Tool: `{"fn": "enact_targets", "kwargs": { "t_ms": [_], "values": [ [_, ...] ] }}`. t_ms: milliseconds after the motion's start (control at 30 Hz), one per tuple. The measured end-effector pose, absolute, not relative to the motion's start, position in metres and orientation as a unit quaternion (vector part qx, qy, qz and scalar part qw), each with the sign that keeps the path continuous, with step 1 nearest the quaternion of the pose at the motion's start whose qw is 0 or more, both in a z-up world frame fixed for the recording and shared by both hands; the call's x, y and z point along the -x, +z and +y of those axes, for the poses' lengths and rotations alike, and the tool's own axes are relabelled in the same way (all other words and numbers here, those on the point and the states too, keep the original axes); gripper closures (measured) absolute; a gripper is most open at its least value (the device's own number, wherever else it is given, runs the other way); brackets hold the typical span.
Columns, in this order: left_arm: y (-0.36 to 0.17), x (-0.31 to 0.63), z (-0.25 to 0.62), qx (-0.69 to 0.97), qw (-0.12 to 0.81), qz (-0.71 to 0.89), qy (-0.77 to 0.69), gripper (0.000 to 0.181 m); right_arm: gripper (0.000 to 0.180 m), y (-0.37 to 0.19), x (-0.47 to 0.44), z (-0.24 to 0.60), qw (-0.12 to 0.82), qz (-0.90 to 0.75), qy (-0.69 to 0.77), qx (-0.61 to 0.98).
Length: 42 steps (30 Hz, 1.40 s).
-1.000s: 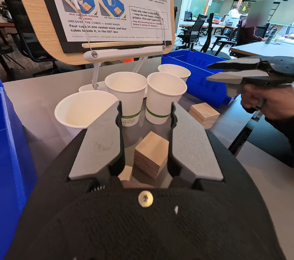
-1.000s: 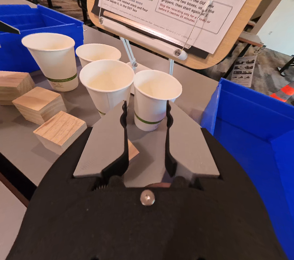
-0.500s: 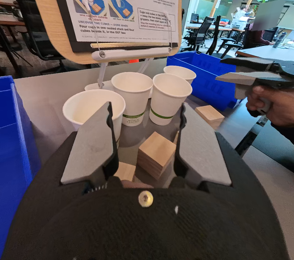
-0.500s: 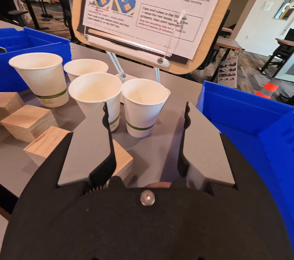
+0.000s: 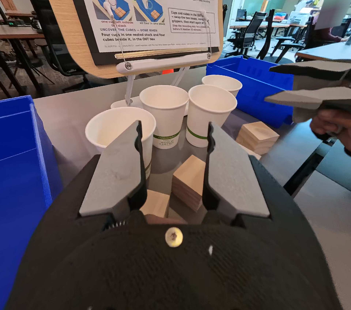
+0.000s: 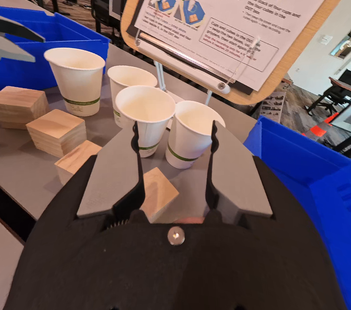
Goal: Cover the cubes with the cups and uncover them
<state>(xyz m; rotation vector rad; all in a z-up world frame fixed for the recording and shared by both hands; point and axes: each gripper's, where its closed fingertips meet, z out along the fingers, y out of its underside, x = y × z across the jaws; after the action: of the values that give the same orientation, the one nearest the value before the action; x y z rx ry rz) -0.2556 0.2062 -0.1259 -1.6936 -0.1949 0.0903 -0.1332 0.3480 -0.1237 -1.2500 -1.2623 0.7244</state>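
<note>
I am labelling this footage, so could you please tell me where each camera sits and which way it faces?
Left wrist view: on the left gripper, open, looking forward along its fingers at four upright cups, wooden cubes and the instruction stand; the right gripper and holding hand show at right.
Right wrist view: on the right gripper, open, facing the same cups and cubes from the other side; the left gripper's fingertips show at left.
Shared: cups, cubes, stand, blue bins.

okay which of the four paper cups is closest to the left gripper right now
The cup at the left end of the group; the left gripper's left jaw overlaps its rim, while the other three stand farther back.
</note>
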Motion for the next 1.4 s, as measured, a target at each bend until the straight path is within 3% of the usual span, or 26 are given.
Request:
{"fn": "enact_targets", "kwargs": {
  "t_ms": [233,567,1067,1267,1400],
  "values": [
    [-0.124,0.268,0.2,0.747,0.654,-0.097,0.073,0.114,0.13,-0.128,0.118,0.377,0.547,-0.514,0.319,0.579],
    [-0.115,0.276,0.198,0.772,0.624,-0.098,0.07,0.115,0.129,-0.133,0.122,0.376,0.544,-0.524,0.317,0.574],
    [-0.159,0.295,0.222,0.917,0.344,0.033,0.199,0.117,0.131,-0.13,0.115,0.387,0.547,-0.502,0.337,0.579],
    [-0.183,0.31,0.225,0.933,0.296,0.021,0.204,0.131,0.131,-0.128,0.113,0.39,0.545,-0.497,0.345,0.581],
    [-0.188,0.312,0.227,0.932,0.305,0.02,0.196,0.175,0.131,-0.125,0.112,0.39,0.547,-0.494,0.349,0.579]
  ]
}}
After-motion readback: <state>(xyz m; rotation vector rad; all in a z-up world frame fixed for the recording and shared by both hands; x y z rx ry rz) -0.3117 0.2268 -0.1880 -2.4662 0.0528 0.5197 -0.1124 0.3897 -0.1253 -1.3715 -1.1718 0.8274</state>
